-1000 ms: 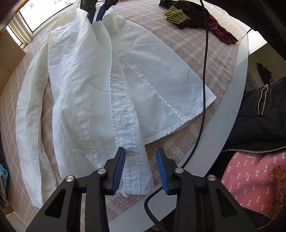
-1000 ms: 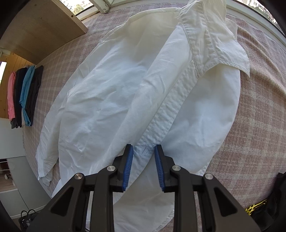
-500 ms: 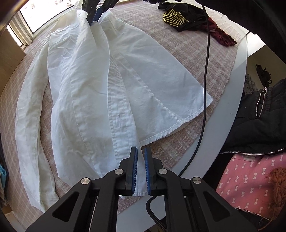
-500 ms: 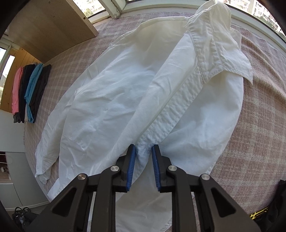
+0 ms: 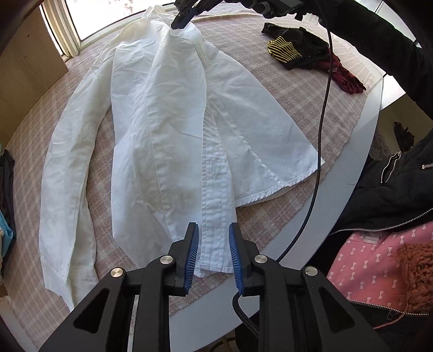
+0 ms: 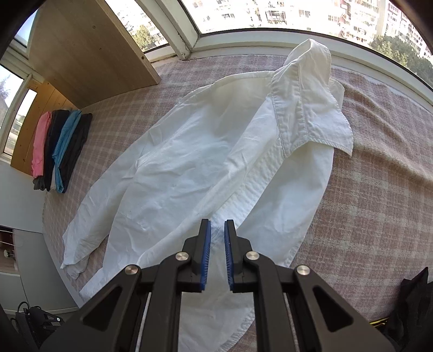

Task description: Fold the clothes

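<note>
The white shirt point(image 5: 173, 130) lay spread on the checked table point(image 5: 284, 89). The left tool point(image 5: 212, 253) was opening astride its hem placket; the right tool point(image 6: 215, 250) was closing — apparently pinching fabric below the collar.

Strong daylight comes through the windows point(image 6: 284, 16) along the worktop's far edge and glares off the white shirt point(image 5: 167, 121), washing out its folds. Both pictures are sharp, bend heavily toward their rims, and go black in the corners.
</note>
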`<action>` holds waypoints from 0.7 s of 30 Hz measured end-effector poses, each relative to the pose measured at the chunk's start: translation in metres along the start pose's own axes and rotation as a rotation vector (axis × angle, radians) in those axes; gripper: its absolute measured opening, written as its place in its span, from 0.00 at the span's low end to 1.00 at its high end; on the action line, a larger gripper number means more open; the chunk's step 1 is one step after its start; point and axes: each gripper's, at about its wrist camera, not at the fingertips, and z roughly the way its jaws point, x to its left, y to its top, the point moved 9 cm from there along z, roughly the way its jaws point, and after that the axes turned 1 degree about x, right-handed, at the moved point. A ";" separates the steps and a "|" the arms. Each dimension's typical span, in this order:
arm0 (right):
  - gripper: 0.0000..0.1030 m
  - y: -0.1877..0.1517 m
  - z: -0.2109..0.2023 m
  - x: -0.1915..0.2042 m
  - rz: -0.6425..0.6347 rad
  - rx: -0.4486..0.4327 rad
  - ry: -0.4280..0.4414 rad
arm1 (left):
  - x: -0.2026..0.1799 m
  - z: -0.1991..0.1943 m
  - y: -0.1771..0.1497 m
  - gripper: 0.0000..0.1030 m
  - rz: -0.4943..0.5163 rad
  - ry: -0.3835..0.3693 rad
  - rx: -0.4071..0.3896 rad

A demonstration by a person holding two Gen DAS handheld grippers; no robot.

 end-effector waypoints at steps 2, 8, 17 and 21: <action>0.10 -0.001 0.010 0.002 0.000 0.016 -0.004 | 0.001 0.008 -0.009 0.37 -0.011 0.002 0.025; 0.10 -0.008 0.029 0.007 -0.016 0.068 -0.012 | 0.002 0.036 -0.010 0.37 0.001 -0.002 0.075; 0.10 -0.012 0.030 0.010 -0.018 0.081 -0.012 | -0.035 0.020 -0.015 0.26 -0.007 -0.218 0.031; 0.10 -0.013 0.029 0.013 -0.013 0.082 -0.009 | -0.010 0.013 -0.020 0.30 -0.072 -0.112 0.030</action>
